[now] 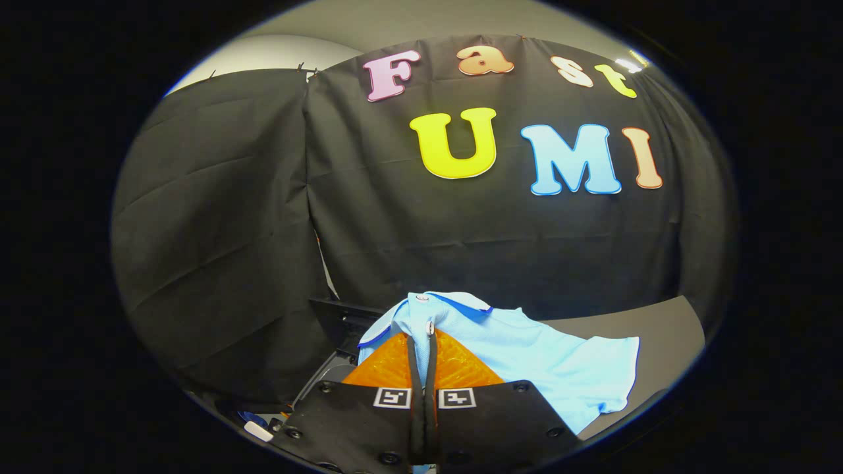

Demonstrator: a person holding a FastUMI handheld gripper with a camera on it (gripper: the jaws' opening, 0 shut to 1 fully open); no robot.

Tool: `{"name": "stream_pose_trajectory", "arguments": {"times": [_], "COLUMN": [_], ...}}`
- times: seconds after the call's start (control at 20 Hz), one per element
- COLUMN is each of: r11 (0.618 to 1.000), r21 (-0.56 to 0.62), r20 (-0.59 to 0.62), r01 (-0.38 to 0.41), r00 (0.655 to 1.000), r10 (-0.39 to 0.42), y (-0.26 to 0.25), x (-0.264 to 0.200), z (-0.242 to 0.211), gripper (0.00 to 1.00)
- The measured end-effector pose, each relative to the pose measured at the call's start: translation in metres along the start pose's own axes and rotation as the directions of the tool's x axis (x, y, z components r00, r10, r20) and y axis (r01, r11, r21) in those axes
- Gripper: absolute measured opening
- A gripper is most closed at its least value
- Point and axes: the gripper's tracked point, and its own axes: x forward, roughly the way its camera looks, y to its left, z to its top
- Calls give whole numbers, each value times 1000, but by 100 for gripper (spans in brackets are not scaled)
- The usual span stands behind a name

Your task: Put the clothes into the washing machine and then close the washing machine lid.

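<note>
A light blue shirt [527, 349] is pinched near its collar between the closed fingers of the gripper [422, 342]. The rest of the shirt is draped to the right over a dark grey surface [658, 322], in front of the black cloth wall.

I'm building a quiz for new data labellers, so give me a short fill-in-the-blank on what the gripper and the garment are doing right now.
1. The gripper has its fingers closed on a light ____ shirt.
2. The fingers pinch the shirt near its ____, by a button.
3. The rest of the shirt hangs down over a dark ____ surface beyond the fingers.

Missing words: blue; collar; grey
</note>
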Motion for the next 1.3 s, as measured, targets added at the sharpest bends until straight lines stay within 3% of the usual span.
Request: {"name": "stream_pose_trajectory", "arguments": {"times": [0.5, 1.3], "r11": [997, 994], "r21": [-17, -4], "r20": [-33, -152], "r01": [-72, -111], "r00": [997, 982], "r10": [72, 109], "y": [64, 121], "x": [25, 80], "z": [-11, -78], "gripper": [1, 1]}}
